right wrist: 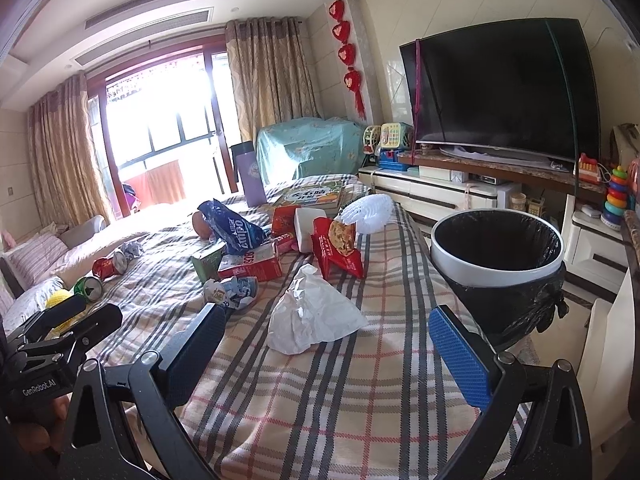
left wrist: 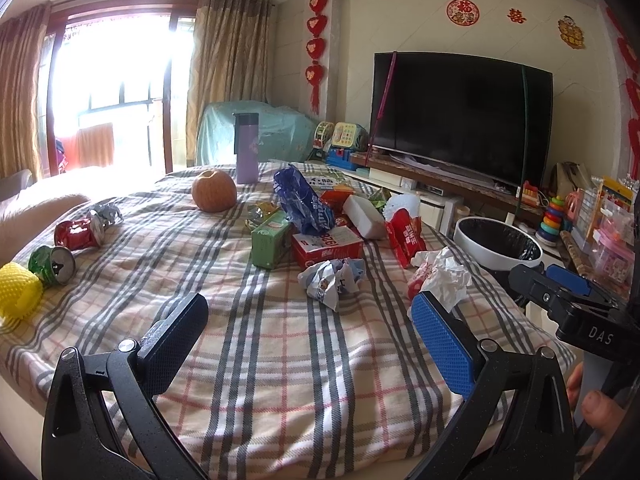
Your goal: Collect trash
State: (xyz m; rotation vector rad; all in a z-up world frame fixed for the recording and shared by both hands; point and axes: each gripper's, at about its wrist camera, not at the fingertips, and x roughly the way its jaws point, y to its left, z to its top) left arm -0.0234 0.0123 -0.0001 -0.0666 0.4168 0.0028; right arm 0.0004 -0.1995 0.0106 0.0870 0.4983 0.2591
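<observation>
Trash lies on a plaid-covered table (left wrist: pixel 280 352). A crumpled white tissue (right wrist: pixel 316 316) lies just ahead of my right gripper (right wrist: pixel 324 340), which is open and empty. The tissue also shows in the left wrist view (left wrist: pixel 444 276). My left gripper (left wrist: pixel 308 328) is open and empty, a little short of a crumpled blue-white wrapper (left wrist: pixel 332 280). Further back are a red box (left wrist: pixel 328 246), a green carton (left wrist: pixel 270 242), a blue bag (left wrist: pixel 304 200), a red snack bag (right wrist: pixel 336 248), and crushed red (left wrist: pixel 78 234) and green (left wrist: pixel 54 264) cans. A white bin (right wrist: pixel 500 256) with a black liner stands at the table's right edge.
An orange pumpkin-like fruit (left wrist: pixel 214 190), a purple flask (left wrist: pixel 246 148) and a yellow foam net (left wrist: pixel 18 290) are on the table. A TV (left wrist: pixel 460 116) on a low cabinet with toys is at the right. A sofa (right wrist: pixel 48 256) is at the left.
</observation>
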